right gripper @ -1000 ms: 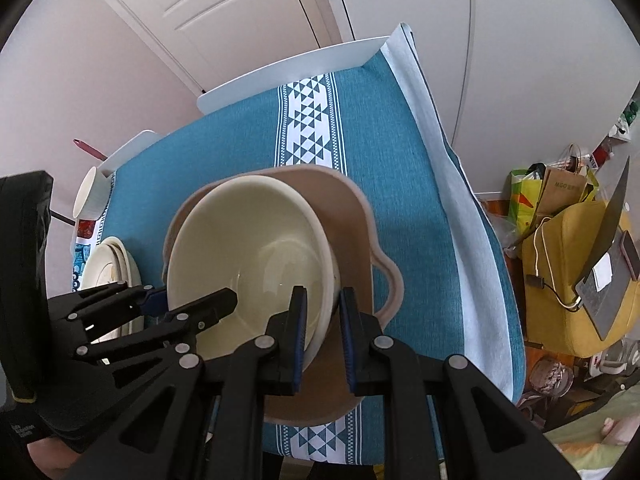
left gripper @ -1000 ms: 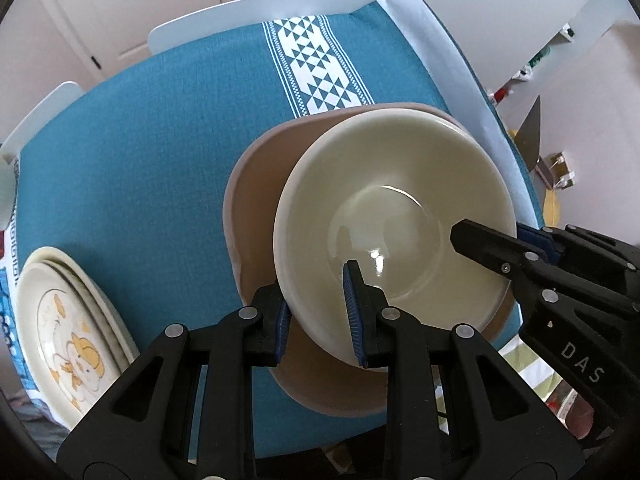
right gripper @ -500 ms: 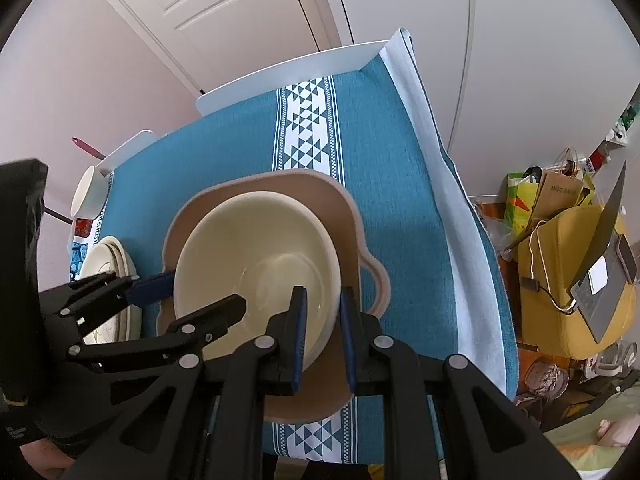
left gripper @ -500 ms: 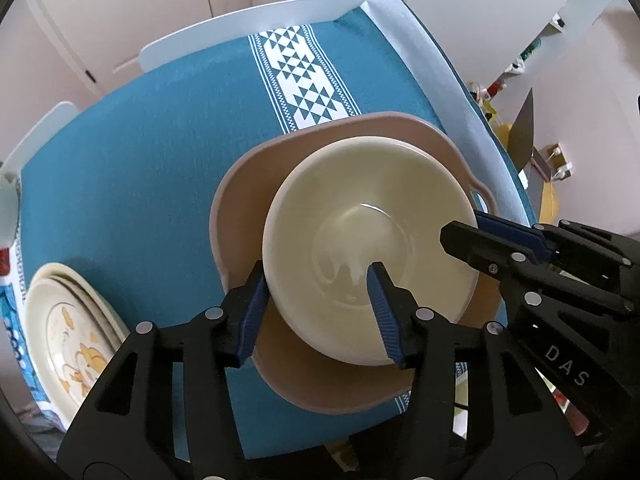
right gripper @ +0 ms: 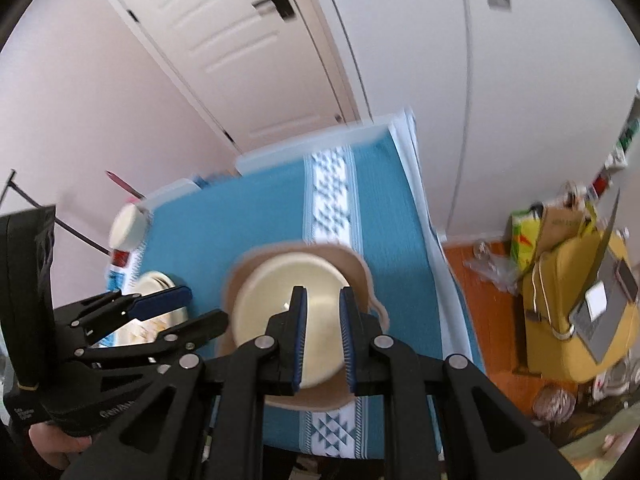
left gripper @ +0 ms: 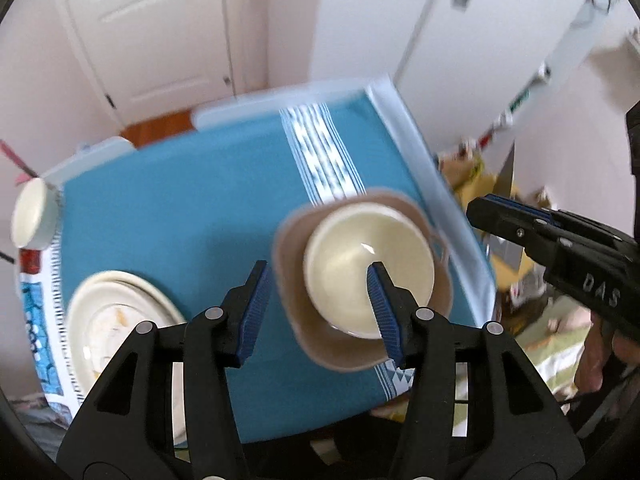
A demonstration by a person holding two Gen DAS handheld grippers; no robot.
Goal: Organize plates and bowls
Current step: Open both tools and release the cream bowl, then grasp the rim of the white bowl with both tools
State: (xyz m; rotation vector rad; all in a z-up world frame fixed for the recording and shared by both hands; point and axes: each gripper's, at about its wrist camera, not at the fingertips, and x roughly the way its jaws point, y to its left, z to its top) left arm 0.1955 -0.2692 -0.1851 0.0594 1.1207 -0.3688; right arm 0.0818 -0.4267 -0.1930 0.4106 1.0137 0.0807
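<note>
A cream bowl (left gripper: 344, 264) (right gripper: 264, 300) sits inside a tan handled dish (left gripper: 290, 280) (right gripper: 360, 268) near the right edge of the teal tablecloth (left gripper: 180, 200). My left gripper (left gripper: 317, 276) (right gripper: 204, 306) hangs open above the bowl's near left side, with nothing between its pads. My right gripper (right gripper: 323, 292) (left gripper: 480, 206) hovers over the bowl, shut to a narrow gap and holding nothing. A stack of cream plates (left gripper: 116, 320) (right gripper: 156, 280) lies at the near left, partly hidden by the left gripper in the right wrist view.
A small cream bowl (left gripper: 32, 220) (right gripper: 128, 228) stands at the table's far left corner. Off the table's right edge are a yellow chair (right gripper: 568, 320) with clutter and bags on the floor. A hand (right gripper: 52, 444) holds the left gripper.
Both grippers have risen well above the table. The left jaws widened and let go of the cream bowl's rim. The bowl stays in the tan dish.
</note>
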